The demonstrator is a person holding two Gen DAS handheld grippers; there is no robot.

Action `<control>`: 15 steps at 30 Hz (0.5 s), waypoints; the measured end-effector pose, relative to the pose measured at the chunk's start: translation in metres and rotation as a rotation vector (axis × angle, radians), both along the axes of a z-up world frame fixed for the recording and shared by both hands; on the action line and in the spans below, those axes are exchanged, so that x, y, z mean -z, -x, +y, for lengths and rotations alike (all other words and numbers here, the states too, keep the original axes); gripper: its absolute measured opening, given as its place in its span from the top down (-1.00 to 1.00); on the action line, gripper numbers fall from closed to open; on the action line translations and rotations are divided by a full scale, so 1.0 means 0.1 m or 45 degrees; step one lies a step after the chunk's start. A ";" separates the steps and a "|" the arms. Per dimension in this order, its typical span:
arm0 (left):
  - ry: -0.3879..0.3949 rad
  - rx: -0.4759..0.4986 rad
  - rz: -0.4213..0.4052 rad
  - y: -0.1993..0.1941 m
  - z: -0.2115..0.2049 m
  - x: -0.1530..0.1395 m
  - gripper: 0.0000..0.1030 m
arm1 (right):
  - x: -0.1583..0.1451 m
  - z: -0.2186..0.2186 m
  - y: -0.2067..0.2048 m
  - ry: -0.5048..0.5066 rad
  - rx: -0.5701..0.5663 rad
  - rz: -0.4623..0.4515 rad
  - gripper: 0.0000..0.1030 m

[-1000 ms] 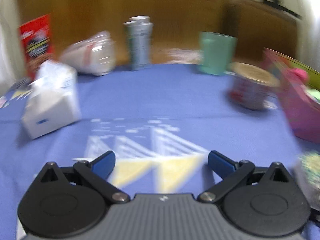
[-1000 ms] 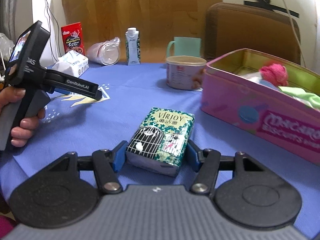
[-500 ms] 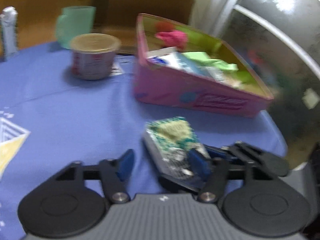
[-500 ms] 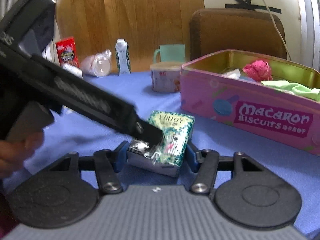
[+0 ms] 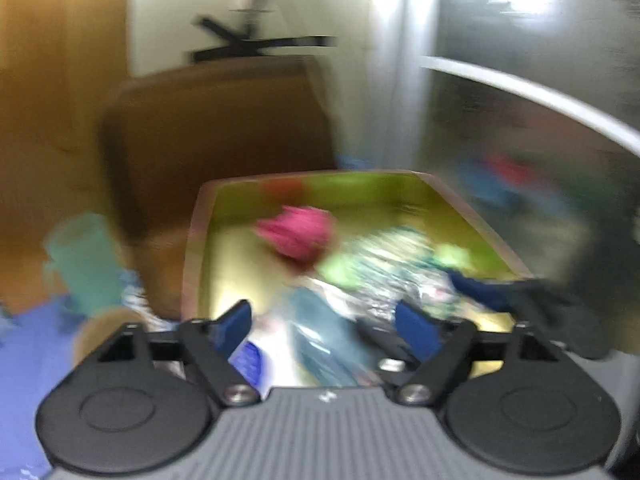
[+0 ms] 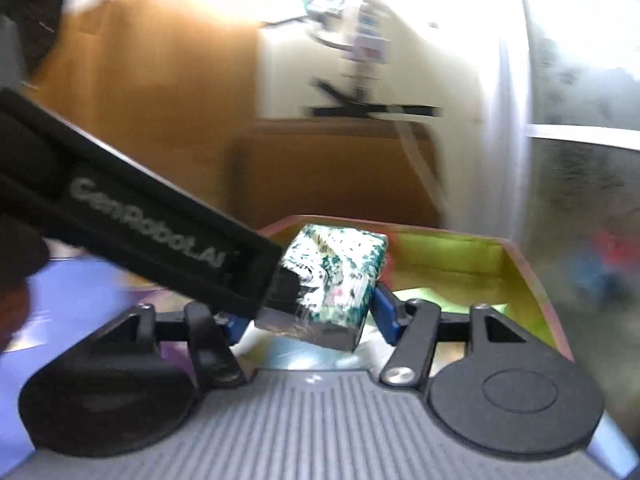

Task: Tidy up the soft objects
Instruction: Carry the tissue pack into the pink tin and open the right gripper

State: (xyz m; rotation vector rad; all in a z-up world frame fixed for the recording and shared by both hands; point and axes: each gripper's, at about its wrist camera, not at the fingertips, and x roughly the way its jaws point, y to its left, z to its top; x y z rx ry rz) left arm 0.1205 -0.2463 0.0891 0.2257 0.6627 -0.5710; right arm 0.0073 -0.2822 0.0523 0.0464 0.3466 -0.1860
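Jaws of your right gripper (image 6: 306, 314) have just been opening, tissue pack (image 6: 336, 276) between them, above the tin (image 6: 520, 268); left gripper (image 5: 324, 324) open at 9 o'clock; release remains

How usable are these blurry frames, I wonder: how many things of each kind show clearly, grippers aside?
Tin: 1
Patterned tissue pack: 1
Pink soft item: 1
Teal mug: 1
Total: 4; the tin's other contents are too blurred.
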 end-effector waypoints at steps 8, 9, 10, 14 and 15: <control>-0.042 -0.124 0.015 0.05 0.26 0.20 -0.80 | 0.21 -0.18 0.06 -0.048 0.107 0.023 -0.51; -0.048 -0.125 0.022 0.07 0.30 0.23 -0.80 | 0.21 -0.17 0.11 -0.066 0.109 0.011 -0.51; -0.050 -0.126 0.029 0.10 0.33 0.24 -0.80 | 0.21 -0.16 0.19 -0.093 0.110 -0.007 -0.51; -0.060 -0.136 0.018 0.25 0.50 0.25 -0.88 | 0.17 -0.06 0.38 -0.141 0.133 -0.065 -0.51; -0.060 -0.142 0.009 0.31 0.55 0.25 -0.90 | 0.15 -0.02 0.45 -0.149 0.138 -0.078 -0.51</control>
